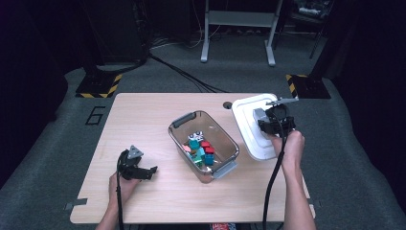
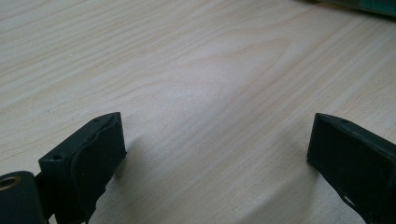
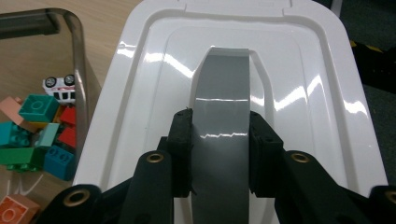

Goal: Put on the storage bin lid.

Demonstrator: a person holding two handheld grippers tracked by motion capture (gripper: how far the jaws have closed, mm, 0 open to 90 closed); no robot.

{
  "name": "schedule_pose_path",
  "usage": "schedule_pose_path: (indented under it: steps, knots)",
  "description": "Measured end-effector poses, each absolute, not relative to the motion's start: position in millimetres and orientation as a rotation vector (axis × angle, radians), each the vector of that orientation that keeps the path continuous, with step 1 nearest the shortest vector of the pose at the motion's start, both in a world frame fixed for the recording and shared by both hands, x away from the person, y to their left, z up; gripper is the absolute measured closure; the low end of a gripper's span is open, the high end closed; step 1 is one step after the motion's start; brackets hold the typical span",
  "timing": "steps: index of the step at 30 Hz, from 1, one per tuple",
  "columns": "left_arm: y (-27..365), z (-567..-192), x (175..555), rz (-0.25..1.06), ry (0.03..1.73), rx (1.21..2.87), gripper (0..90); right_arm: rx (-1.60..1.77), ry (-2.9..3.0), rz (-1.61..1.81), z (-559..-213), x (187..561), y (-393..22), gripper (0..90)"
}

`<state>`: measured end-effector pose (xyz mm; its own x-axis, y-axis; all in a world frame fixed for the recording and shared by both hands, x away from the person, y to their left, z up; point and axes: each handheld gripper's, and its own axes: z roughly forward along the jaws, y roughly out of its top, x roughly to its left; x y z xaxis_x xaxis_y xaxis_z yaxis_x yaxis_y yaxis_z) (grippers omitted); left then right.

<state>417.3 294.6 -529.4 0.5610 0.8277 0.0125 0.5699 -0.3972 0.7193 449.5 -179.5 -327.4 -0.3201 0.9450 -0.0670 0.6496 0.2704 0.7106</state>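
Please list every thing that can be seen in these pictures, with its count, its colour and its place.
table: one, light wood, centre of the high view
box: one, clear with grey handles, middle of the table, open
blocks: several, teal, red, green, blue, orange, inside the box
toy car: one, white, inside the box
lid: one, white, right of the box, partly past the table's right edge
handle: one, grey, on the middle of the lid
left gripper: one, black, open, over bare table at the near left
right gripper: one, black, shut on the handle

Left hand-held gripper (image 1: 152, 171) low, jaws wide apart, right hand-held gripper (image 3: 219, 154) raised, jaws clamped tight, forearms extended
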Motion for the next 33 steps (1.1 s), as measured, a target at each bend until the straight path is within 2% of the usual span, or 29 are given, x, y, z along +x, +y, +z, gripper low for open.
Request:
schedule_pose_path:
  steps: [10, 33]
  knots:
    - [295, -529, 417, 0.493, 1.113, 2.118, 4.2, 1.396, 2.105, 0.854, -319, 446, -153, 67.1]
    - [295, -529, 417, 0.495, 1.104, 2.129, 4.5, 1.227, 2.34, 0.945, -334, 454, -64, 67.0]
